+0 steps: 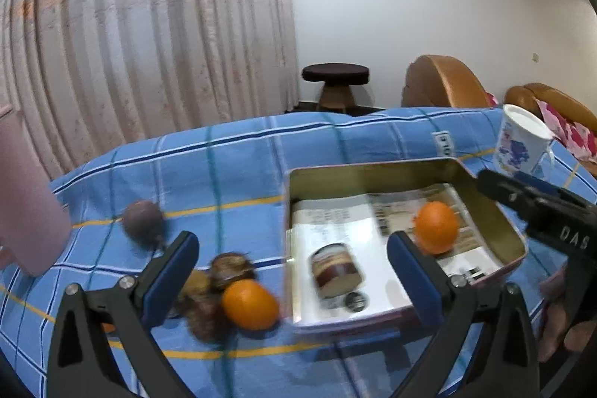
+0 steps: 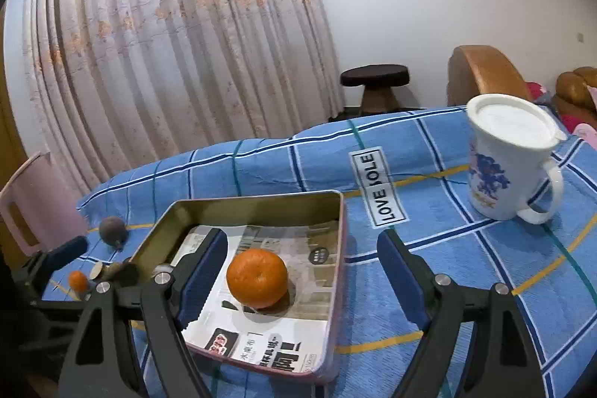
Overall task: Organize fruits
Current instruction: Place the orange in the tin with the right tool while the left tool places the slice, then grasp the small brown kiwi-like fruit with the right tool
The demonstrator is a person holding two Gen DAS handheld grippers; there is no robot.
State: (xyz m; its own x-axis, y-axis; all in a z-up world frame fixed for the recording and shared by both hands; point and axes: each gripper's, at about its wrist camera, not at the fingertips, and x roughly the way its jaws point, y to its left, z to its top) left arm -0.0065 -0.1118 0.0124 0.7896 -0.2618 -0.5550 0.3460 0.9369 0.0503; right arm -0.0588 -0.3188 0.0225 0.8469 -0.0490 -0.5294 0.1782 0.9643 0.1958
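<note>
An orange [image 2: 257, 278] sits alone inside the open metal tin [image 2: 261, 207], on the printed paper lining its floor. The right claw [image 2: 302, 271] hangs over the tin's near end, angled downward, jaws apart and gripping nothing; the orange shows between its fingers but touches neither. A second orange [image 1: 250, 304] lies on the blue checked cloth [image 1: 224, 166] just left of the tin, touching a blurred cluster of brown fruits [image 1: 212, 290]. A dark round fruit [image 1: 143, 221] lies apart, further left. The left claw [image 1: 293, 271] is spread wide above that cluster and the tin's corner, empty, tilted down. A white mug [image 2: 511, 166] stands right of the tin.
</note>
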